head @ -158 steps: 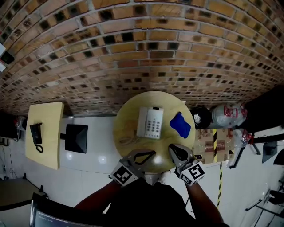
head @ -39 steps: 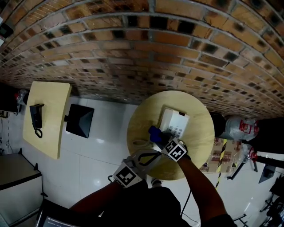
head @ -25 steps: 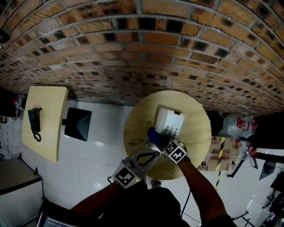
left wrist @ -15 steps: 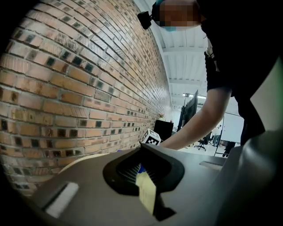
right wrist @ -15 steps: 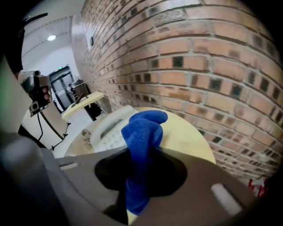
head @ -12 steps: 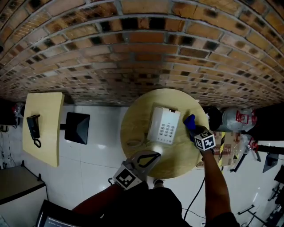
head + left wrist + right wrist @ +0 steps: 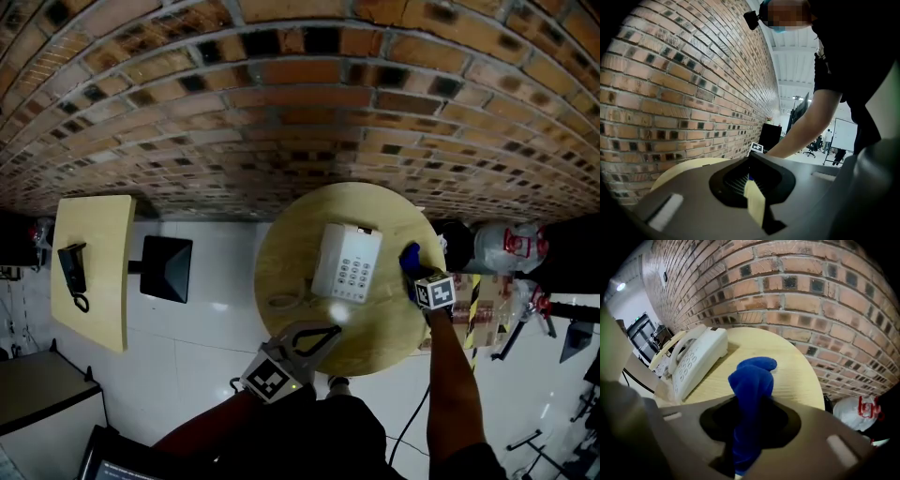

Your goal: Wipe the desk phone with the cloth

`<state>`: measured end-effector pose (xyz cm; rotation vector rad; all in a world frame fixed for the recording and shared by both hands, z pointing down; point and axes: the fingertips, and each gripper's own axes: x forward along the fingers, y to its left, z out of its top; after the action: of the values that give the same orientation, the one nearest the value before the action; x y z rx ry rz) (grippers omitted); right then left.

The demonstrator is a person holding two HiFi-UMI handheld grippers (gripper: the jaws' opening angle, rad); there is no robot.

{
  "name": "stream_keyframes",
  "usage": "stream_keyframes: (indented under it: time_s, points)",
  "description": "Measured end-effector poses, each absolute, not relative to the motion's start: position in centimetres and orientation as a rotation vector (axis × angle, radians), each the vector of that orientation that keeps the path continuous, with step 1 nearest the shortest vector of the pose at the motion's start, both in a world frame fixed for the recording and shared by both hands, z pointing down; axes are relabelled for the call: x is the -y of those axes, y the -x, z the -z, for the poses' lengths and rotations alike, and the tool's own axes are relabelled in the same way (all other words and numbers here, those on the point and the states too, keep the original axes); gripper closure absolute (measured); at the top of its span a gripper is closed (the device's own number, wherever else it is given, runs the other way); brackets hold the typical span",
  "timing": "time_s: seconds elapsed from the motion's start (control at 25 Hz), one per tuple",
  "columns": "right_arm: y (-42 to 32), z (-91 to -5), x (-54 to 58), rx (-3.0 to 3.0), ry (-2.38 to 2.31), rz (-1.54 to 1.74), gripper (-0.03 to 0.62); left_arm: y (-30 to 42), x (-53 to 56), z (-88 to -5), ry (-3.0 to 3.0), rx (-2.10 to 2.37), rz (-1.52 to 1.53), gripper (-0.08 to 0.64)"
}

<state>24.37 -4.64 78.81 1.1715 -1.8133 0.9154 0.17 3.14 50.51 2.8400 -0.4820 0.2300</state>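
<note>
The white desk phone lies in the middle of the round wooden table. In the right gripper view the phone is to the left, handset on its cradle. My right gripper is at the table's right edge, clear of the phone. It pinches the blue cloth while its jaws are opening a little, and the cloth's free end rests on the tabletop. My left gripper hovers at the table's near edge, shut and empty. Its own view shows the joined jaws before the brick wall.
A pale coiled cord lies left of the phone. The brick wall stands right behind the table. A yellow side table with a black phone and a black box are on the left. Bags sit to the right.
My right gripper carried the blue cloth from the phone's left side across to the table's right edge and lowered its end onto the wood. The left gripper stayed put.
</note>
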Motion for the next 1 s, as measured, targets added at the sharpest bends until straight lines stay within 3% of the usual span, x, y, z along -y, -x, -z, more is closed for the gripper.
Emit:
stream_keyframes:
  time_s: [0.2,0.56,0.8,1.0]
  points:
    - [-23.9,-75.8,5.1,1.888,-1.217,-0.845,0.411,-0.6,-3.2,-50.0,-2.856,0.474,-0.220,0.571]
    - [-19.5,-60.1,4.5,2.219,-1.271,-0.501,0.411,-1.6,-3.9,-45.8,-2.914,0.526,-0.131,0.571]
    - [-12.6,-46.1,-1.9,2.576,-1.226,-0.309,0.411,-2.3,-6.5,-40.4,-2.979,0.561,-0.053,0.571]
    - [-8.0,-39.2,-8.1,2.748,-1.190,-0.224,0.441,-2.6,-9.7,-36.4,-3.065,0.552,0.008,0.571]
